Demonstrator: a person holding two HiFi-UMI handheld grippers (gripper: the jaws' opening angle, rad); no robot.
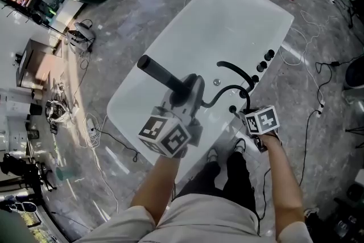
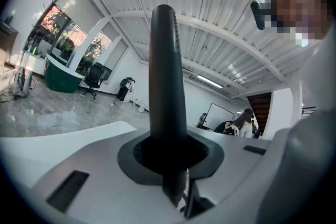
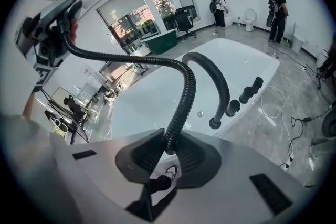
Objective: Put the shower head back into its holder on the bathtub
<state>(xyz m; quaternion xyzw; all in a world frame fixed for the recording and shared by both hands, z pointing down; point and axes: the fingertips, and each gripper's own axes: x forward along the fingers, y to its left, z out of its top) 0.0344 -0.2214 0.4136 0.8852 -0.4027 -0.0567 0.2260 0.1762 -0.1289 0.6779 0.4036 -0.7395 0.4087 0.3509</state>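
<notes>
The black shower head (image 1: pixel 162 75) lies tilted over the white bathtub (image 1: pixel 216 14), and my left gripper (image 1: pixel 185 91) is shut on its lower end. In the left gripper view the shower head (image 2: pixel 167 86) stands between the jaws of the left gripper (image 2: pixel 168 157). Its black ribbed hose (image 1: pixel 224 90) arcs right to my right gripper (image 1: pixel 248 112), which is shut on the hose (image 3: pixel 181 107) at the tub's near rim. The right gripper (image 3: pixel 169 152) points steeply down. A small black fitting (image 1: pixel 232 109) sits on the rim beside it. Whether that is the holder I cannot tell.
A curved black spout (image 1: pixel 238 71) and black knobs (image 1: pixel 265 60) stand on the tub's right rim, and the drain (image 1: pixel 216 82) shows inside. Cables (image 1: pixel 310 94) trail over the marble floor. Clutter (image 1: pixel 51 105) lines the left. People stand far off (image 3: pixel 275 2).
</notes>
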